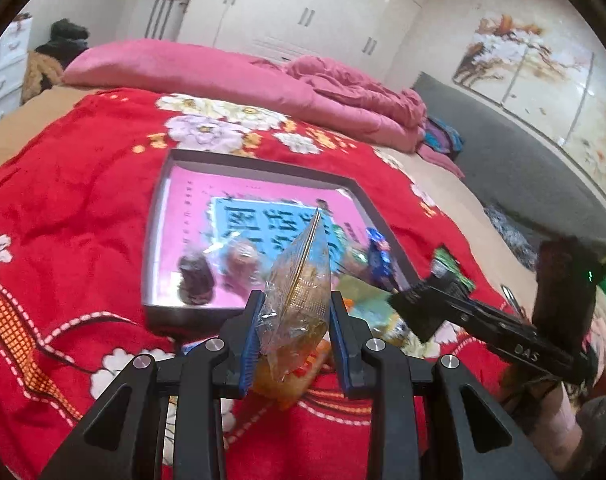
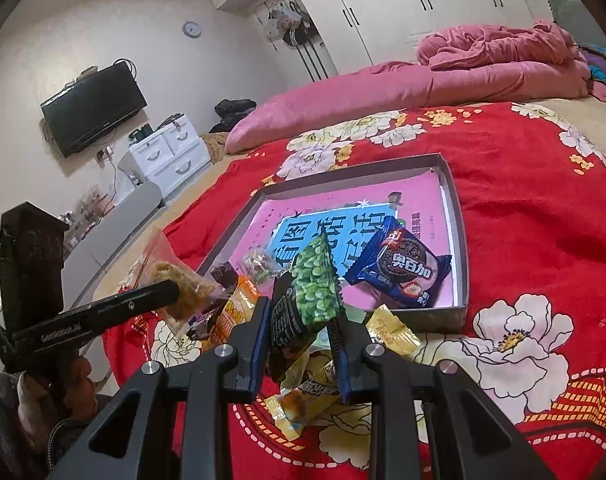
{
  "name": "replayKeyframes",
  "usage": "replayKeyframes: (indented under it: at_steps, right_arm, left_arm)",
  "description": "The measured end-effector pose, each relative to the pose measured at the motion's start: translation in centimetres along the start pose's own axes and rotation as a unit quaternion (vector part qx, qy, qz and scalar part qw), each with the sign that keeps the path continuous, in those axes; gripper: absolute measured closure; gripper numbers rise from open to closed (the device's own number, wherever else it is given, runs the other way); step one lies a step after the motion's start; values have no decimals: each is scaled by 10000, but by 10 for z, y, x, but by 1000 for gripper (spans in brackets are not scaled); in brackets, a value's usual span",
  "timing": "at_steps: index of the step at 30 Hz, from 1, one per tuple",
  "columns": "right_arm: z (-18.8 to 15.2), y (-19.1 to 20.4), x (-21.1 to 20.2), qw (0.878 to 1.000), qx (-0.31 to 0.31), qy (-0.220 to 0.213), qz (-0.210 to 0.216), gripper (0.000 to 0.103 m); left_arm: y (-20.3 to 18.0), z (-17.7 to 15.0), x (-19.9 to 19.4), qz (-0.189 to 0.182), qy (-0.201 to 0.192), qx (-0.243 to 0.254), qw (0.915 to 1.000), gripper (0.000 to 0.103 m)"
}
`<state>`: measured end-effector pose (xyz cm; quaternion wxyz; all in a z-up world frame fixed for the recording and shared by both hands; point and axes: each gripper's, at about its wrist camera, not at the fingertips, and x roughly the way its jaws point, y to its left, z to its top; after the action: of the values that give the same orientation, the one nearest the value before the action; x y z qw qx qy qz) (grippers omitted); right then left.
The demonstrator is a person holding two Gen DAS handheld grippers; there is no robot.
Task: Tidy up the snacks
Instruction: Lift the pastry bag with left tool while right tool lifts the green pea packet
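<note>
The left gripper point(image 1: 295, 320) pinched a clear packet point(image 1: 299, 280), seemingly pointing long-axis forward; the right gripper point(image 2: 303, 328) held a green packet point(image 2: 315, 292) upright.

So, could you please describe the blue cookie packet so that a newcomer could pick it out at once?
On the red floral blanket lies a shallow grey box lined in pink. The blue cookie packet lies inside, near its front right corner. It alone is dark blue and pictures a round chocolate sandwich cookie.

Both grippers are pointing downward: left gripper point(image 1: 295, 320) is pinching a clear packet point(image 1: 299, 280), right gripper point(image 2: 303, 328) is squeezing a green packet point(image 2: 315, 292).
</note>
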<state>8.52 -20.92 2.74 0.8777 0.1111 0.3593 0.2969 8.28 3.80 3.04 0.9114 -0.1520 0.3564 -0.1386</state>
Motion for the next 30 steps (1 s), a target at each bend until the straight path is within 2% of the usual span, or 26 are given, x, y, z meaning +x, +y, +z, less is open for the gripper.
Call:
replayKeyframes:
  at_steps: [10, 21, 30]
  right_arm:
    - [3, -3, -3, 9999, 51, -110, -63, 75]
    - [5, -8, 1, 9996, 110, -111, -222, 75]
    - [14, -22, -7, 9974, 303, -428, -499, 75]
  left_arm:
    - [22, 10, -1, 291, -177, -176, 9993, 71]
    - [31, 14, 7, 395, -206, -247, 9987, 71]
    - [32, 19, 16, 430, -194, -222, 9986, 71]
